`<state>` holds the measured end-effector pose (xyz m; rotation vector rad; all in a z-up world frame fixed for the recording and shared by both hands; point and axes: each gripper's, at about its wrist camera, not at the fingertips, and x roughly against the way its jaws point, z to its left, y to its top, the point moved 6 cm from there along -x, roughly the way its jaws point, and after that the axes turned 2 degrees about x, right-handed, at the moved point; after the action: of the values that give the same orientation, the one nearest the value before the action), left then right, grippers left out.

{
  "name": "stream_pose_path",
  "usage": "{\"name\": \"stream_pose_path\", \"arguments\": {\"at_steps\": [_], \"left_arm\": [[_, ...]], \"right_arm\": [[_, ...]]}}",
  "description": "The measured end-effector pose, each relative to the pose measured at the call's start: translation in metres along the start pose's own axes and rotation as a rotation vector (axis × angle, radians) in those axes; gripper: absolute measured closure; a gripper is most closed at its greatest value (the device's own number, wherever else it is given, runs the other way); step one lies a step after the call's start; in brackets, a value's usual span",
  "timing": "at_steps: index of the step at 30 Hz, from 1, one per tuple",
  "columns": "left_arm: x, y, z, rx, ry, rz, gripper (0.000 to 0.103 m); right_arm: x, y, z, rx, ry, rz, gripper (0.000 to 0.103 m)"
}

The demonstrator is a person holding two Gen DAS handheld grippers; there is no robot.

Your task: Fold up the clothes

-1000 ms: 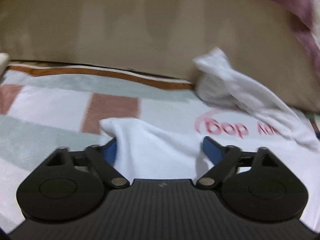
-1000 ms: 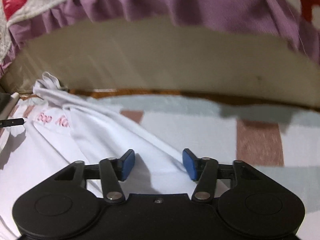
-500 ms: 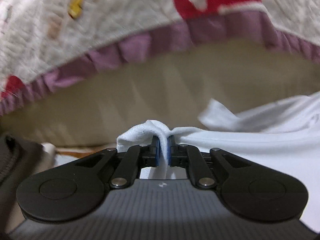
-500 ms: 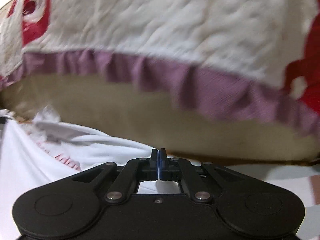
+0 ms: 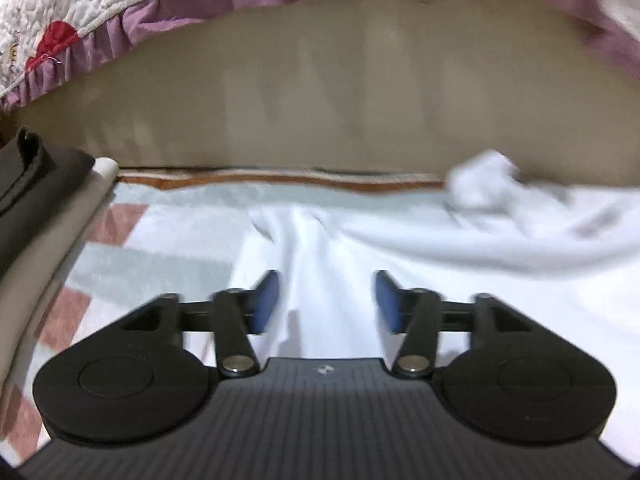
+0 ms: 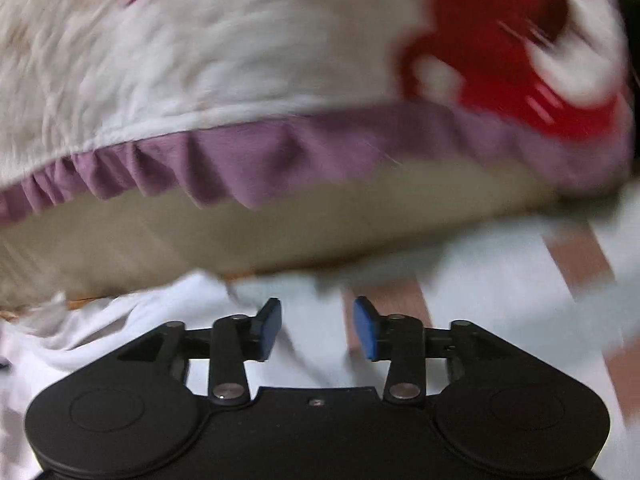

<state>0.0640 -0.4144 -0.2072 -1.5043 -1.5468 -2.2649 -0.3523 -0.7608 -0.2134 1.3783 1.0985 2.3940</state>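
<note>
A white garment (image 5: 400, 240) lies rumpled on a checked pink, grey and white blanket (image 5: 160, 232). My left gripper (image 5: 326, 300) is open and empty, its blue pads (image 5: 266, 300) just above the garment's left part. In the right wrist view the garment (image 6: 120, 320) lies at the lower left, blurred by motion. My right gripper (image 6: 318, 328) is open and empty, over the garment's right edge and the blanket (image 6: 500, 292).
A tan mattress side (image 5: 320, 92) rises behind the blanket, with a quilted cover with a purple frill (image 5: 132, 20) hanging over it. The quilted cover (image 6: 240, 80) fills the top of the right wrist view. A dark object (image 5: 32, 180) sits at the far left.
Both grippers were shut on folds of the white garment half a second ago. Now both are open and the garment lies on the blanket. The right wrist view is swinging.
</note>
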Motion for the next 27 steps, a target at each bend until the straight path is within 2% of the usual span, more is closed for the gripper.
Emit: {"name": "stream_pose_path", "arguments": {"at_steps": [2, 3, 5, 8, 11, 13, 16, 19, 21, 22, 24, 27], "left_arm": [[0.019, -0.022, 0.000, -0.007, -0.008, 0.049, 0.046], [0.028, -0.035, 0.001, 0.005, -0.009, 0.079, 0.046], [0.047, -0.057, 0.010, 0.042, -0.001, 0.128, 0.046], [0.076, -0.078, 0.024, 0.065, 0.034, 0.159, 0.046], [0.106, -0.091, 0.039, 0.089, 0.047, 0.169, 0.045], [0.124, -0.098, 0.048, 0.111, 0.031, 0.175, 0.038], [0.146, -0.113, 0.066, 0.162, -0.001, 0.192, 0.035], [0.156, -0.133, 0.083, 0.231, -0.028, 0.254, 0.035], [0.158, -0.150, 0.093, 0.264, -0.049, 0.309, 0.035], [0.159, -0.158, 0.097, 0.269, -0.050, 0.327, 0.035], [0.161, -0.172, 0.104, 0.283, -0.041, 0.350, 0.034], [0.156, -0.184, 0.107, 0.344, -0.087, 0.405, 0.034]], "right_arm": [[0.024, -0.014, -0.019, -0.117, 0.044, 0.071, 0.048], [0.033, -0.025, -0.028, -0.175, 0.068, 0.081, 0.044], [0.043, -0.059, -0.042, -0.281, 0.111, 0.166, 0.042], [0.054, -0.094, -0.045, -0.345, 0.107, 0.249, 0.042], [0.059, -0.109, -0.037, -0.326, 0.097, 0.288, 0.041], [0.067, -0.121, -0.034, -0.323, 0.079, 0.312, 0.040], [0.079, -0.141, -0.029, -0.297, 0.008, 0.371, 0.037], [0.094, -0.153, -0.027, -0.245, -0.036, 0.444, 0.036], [0.101, -0.156, -0.025, -0.252, 0.008, 0.520, 0.036], [0.104, -0.156, -0.023, -0.250, 0.060, 0.572, 0.036], [0.111, -0.156, -0.017, -0.191, 0.119, 0.671, 0.034], [0.118, -0.160, -0.017, 0.024, 0.056, 0.776, 0.032]]}}
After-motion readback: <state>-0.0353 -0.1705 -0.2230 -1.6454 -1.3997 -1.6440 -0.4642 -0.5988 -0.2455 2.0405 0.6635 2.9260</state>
